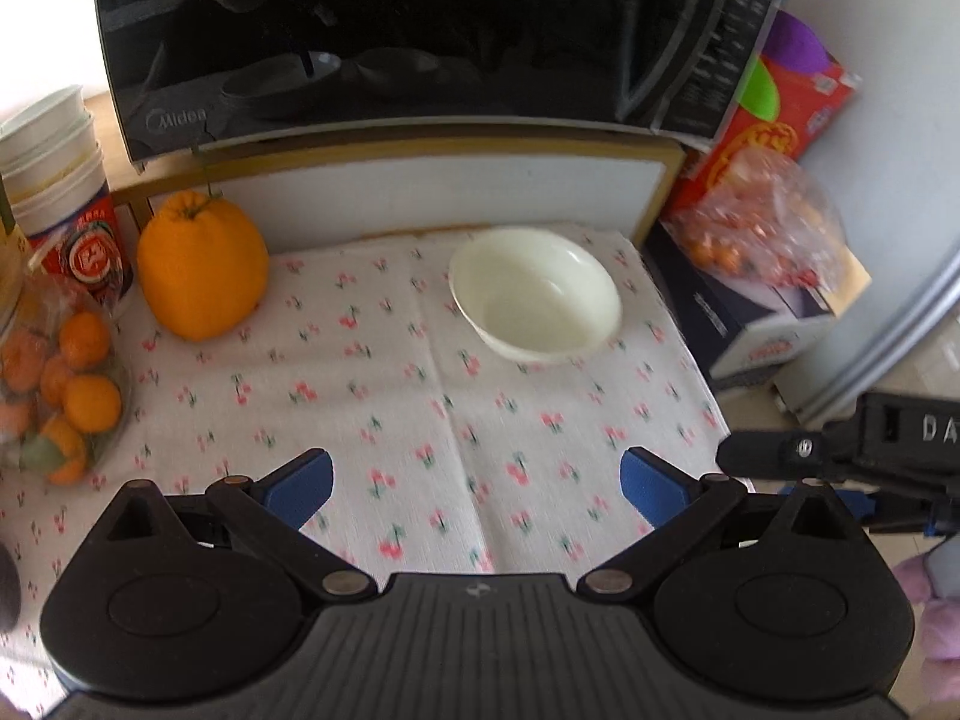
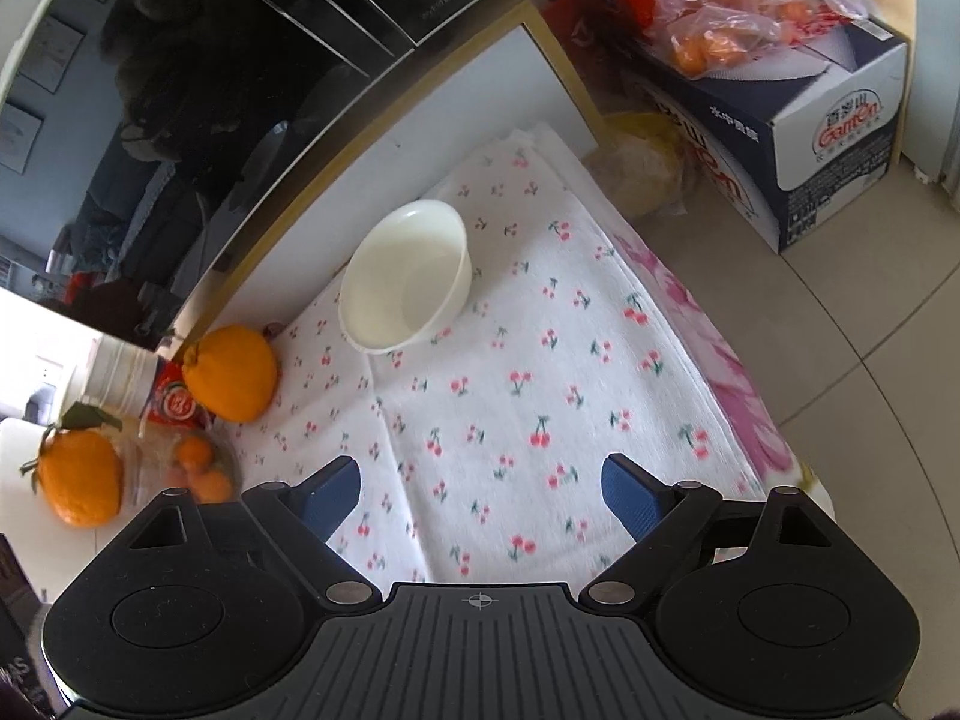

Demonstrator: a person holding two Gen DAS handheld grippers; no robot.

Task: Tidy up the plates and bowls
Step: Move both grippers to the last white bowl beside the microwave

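A cream-white bowl (image 1: 535,293) stands upright and empty on a white cloth with a cherry print (image 1: 384,396), at the far right of the cloth near the microwave. It also shows in the right wrist view (image 2: 405,276). My left gripper (image 1: 477,483) is open and empty, hovering over the cloth's near part, well short of the bowl. My right gripper (image 2: 480,495) is open and empty, also above the cloth and short of the bowl. Part of the right gripper's body shows at the right edge of the left wrist view (image 1: 840,450). No plate is in view.
A black microwave (image 1: 420,30) stands behind the cloth. A large orange (image 1: 201,267) sits at the cloth's far left, with a bag of small oranges (image 1: 60,384) and stacked paper cups (image 1: 60,180) beside it. Boxes and a bag of fruit (image 1: 762,222) stand at the right. Tiled floor (image 2: 870,330) lies beyond the cloth's right edge.
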